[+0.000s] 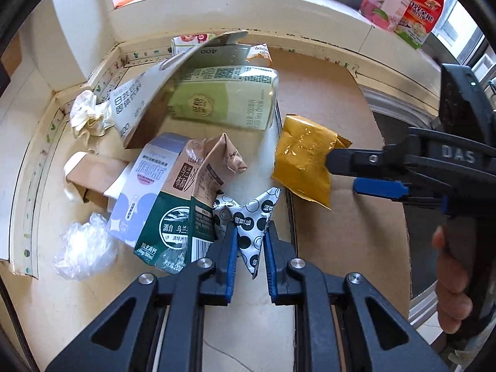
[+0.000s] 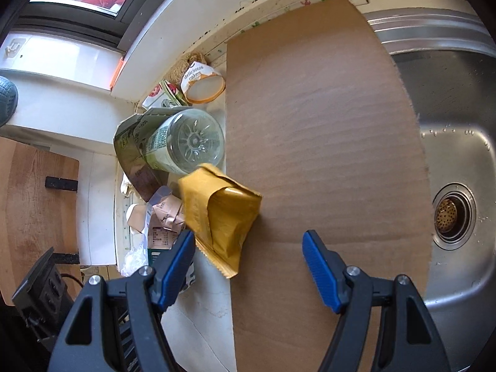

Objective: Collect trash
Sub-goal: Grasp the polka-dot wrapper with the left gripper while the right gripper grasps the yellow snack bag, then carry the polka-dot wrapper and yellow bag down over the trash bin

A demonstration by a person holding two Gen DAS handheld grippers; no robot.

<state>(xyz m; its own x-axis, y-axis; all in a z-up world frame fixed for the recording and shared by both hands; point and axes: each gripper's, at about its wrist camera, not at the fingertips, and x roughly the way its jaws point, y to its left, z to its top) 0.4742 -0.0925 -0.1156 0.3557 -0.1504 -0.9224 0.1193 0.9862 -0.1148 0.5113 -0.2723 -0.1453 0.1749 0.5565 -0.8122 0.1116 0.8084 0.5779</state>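
The left gripper (image 1: 251, 232) was pinching a black-and-white dotted wrapper (image 1: 248, 217), its blue pads pressed against the foil. That wrapper lay just beside the cardboard sheet (image 2: 325, 124), against a green milk carton (image 1: 167, 217). The right gripper (image 2: 248, 245) stood spread wide over the sheet's edge, where a mustard-yellow packet (image 2: 223, 214) lay unpinched between its fingers.
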